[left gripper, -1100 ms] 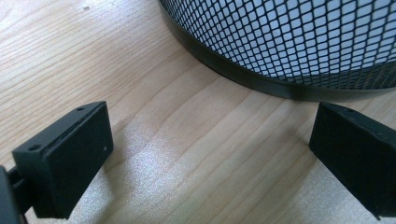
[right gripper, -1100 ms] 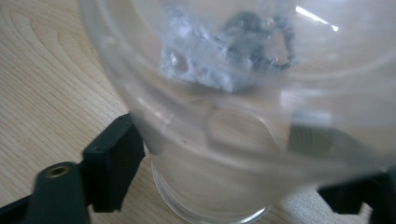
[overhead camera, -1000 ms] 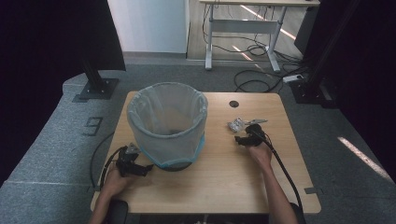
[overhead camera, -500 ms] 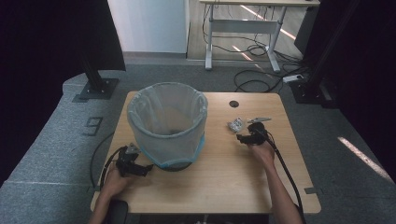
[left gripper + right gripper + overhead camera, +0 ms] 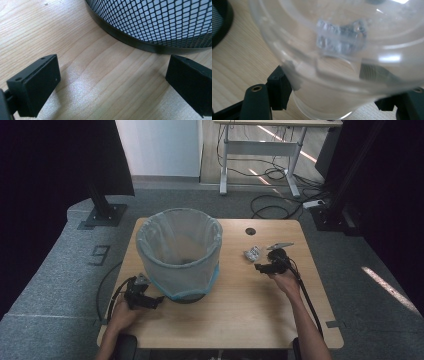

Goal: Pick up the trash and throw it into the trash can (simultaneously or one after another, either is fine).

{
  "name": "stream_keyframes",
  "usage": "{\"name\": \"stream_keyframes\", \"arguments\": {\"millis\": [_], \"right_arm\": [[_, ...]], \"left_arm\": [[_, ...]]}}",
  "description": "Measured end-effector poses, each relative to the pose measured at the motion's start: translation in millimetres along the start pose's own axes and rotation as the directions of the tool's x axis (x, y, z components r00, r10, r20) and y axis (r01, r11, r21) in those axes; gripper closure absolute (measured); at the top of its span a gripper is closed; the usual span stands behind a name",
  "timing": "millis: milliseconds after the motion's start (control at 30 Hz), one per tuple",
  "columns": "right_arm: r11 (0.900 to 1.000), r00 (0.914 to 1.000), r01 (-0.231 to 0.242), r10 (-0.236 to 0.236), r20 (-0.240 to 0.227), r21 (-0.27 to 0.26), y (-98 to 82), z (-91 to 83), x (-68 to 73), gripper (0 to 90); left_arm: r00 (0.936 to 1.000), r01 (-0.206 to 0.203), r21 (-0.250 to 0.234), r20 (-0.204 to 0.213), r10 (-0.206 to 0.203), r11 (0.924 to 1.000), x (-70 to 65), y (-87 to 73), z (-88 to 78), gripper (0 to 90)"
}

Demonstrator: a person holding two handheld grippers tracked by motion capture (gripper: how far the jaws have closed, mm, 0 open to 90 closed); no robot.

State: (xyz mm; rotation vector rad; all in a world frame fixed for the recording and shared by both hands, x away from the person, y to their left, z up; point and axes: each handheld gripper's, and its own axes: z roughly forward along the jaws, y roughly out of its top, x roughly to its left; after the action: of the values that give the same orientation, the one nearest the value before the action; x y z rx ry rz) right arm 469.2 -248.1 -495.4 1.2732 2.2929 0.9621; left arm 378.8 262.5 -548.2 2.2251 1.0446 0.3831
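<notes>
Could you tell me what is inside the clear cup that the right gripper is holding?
Through the cup's wall a crumpled clear wrapper shows, but whether it lies inside or behind the cup cannot be told. The right gripper hides the cup's base.

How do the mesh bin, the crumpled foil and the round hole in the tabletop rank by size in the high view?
1. mesh bin, by far the largest.
2. crumpled foil.
3. round hole: close to the foil in size, so the last two places are unsure.
</notes>
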Motion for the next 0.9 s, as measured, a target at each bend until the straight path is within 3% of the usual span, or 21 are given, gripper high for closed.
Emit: {"name": "stream_keyframes", "arguments": {"millis": [367,633,900], "right_arm": [[1.000,0.9976,0.012,-0.013,-0.068,-0.017,16.6,-26.3,6.0,28.7],[0.998,0.9951,0.052,-0.054,-0.083,-0.017,29.8,-43.1,13.1,28.7],[0.998,0.9924,0.061,-0.063,-0.106,-0.020,40.1,-58.5,16.8,28.7]], "left_arm": [[1.0000,0.000,0.000,0.000,0.000,1.0000,0.0,0.0,0.0,0.0],[1.0000,0.000,0.000,0.000,0.000,1.0000,0.0,0.0,0.0,0.0],[1.0000,0.003,0.000,0.000,-0.003,1.0000,-0.2,0.1,0.0,0.0]]}}
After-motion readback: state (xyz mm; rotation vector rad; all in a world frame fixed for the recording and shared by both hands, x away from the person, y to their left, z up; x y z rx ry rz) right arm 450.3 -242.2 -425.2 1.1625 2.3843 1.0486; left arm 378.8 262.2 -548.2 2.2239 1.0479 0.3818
